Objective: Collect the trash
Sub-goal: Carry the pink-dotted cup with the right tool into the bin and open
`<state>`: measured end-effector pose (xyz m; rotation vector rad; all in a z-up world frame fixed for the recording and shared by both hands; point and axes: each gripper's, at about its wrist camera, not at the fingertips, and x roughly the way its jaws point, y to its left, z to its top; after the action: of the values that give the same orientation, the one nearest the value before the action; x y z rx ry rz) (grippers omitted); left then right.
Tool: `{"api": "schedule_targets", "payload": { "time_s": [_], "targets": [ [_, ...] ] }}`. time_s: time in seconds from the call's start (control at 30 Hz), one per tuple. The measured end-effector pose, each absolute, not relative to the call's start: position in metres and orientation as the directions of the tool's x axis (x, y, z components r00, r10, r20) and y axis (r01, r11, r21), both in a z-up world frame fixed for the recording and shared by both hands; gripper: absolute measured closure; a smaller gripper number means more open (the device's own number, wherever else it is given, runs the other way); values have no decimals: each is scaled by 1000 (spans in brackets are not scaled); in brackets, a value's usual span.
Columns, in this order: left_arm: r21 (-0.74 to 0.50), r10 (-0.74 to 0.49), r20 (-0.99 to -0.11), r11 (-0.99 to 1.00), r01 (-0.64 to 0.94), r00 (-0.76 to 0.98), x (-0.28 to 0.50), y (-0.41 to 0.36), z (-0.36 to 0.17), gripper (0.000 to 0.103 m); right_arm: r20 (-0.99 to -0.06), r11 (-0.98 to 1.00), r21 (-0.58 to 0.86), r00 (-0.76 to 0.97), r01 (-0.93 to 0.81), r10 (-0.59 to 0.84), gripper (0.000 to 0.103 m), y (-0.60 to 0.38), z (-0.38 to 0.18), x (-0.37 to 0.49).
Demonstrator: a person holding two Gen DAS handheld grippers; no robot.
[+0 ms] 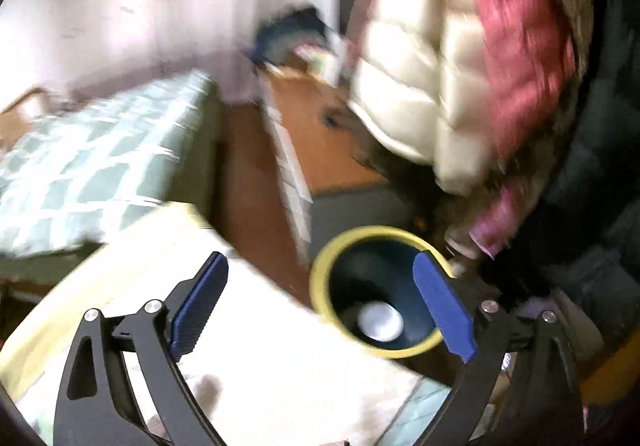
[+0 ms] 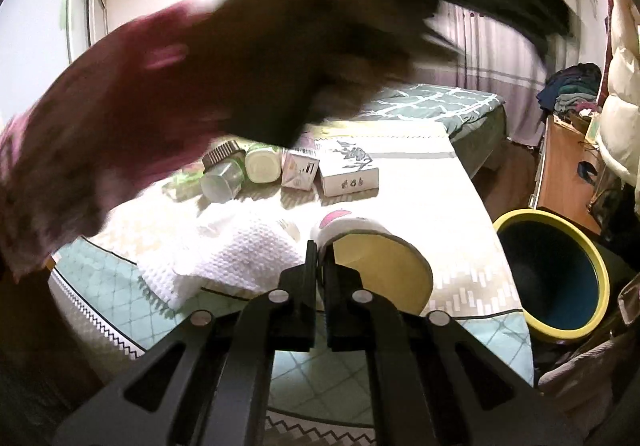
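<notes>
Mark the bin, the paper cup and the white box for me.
bin (image 2: pixel 600 266): right wrist view, yellow rim.
paper cup (image 2: pixel 384 266): right wrist view, yellow inside wall.
white box (image 2: pixel 352 176): right wrist view, front face.

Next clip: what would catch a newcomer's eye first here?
The yellow-rimmed bin on the floor beside the table, with something pale at its bottom, seen between the open left gripper fingers. In the right view, a blurred maroon sleeve sweeps over the table, and the right gripper pinches a paper cup rim.
</notes>
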<state>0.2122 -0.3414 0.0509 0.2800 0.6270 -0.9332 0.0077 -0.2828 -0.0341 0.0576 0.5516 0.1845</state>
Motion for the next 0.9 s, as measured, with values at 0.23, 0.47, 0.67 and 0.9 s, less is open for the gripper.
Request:
{"api": "schedule_targets", "payload": {
  "time_s": [0.23, 0.47, 0.67, 0.9],
  "targets": [
    [-41, -541, -496, 796, 604, 679, 187, -181, 65, 8, -499, 981, 128, 845, -144, 189, 100, -284, -23, 10],
    [-41, -394, -457, 905, 424, 798, 130, -83, 38, 7, -486, 988, 124, 862, -96, 144, 100, -301, -7, 12],
    [-42, -295, -463, 949, 312, 836, 82, -44, 6, 5, -495, 992, 128, 867, 8, 57, 100, -344, 3, 23],
    [-105, -249, -497, 968, 227, 831, 68, -19, -18, 5, -561, 981, 89, 823, 170, -91, 100, -405, -5, 52]
  ]
}}
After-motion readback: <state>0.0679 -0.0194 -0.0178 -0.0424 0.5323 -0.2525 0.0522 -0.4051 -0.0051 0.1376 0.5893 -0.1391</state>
